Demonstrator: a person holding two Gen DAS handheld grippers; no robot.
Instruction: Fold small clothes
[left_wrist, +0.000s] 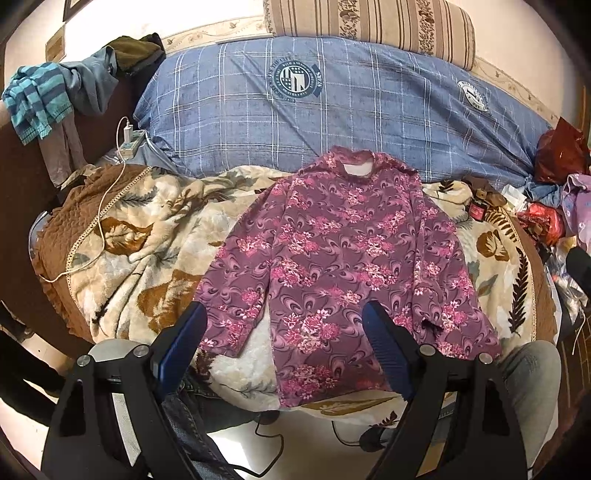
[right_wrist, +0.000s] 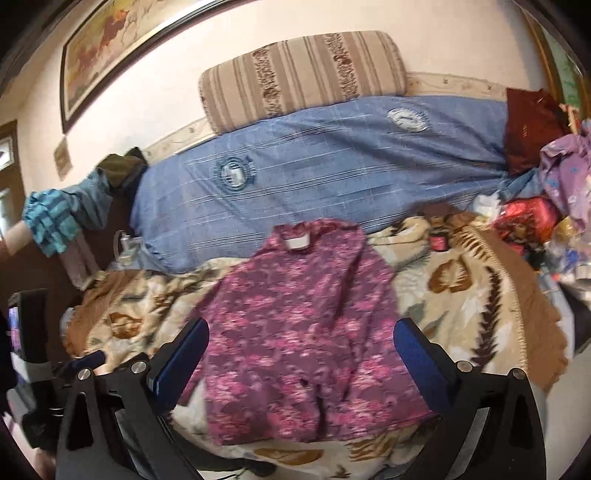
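Purple floral top (left_wrist: 343, 258) lies spread flat on the blanket (left_wrist: 147, 236), unfolded; my left hand-held gripper (left_wrist: 284, 325) and right hand-held gripper (right_wrist: 301, 339) both gape, empty.

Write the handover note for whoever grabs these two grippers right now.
Left gripper: jaws open, empty, above the shirt's lower hem.
Right gripper: jaws open, empty, also over the lower part of the shirt.
Purple floral shirt: lies spread out on the leaf-print blanket, collar toward the blue quilt, both sleeves angled down beside the body.
Done: shirt laid out, roughly smooth.
Left: no fold is made yet. Probably bring each sleeve in over the body, then fold the hem up toward the collar.
Other clothes sit piled at the right edge and on the left.
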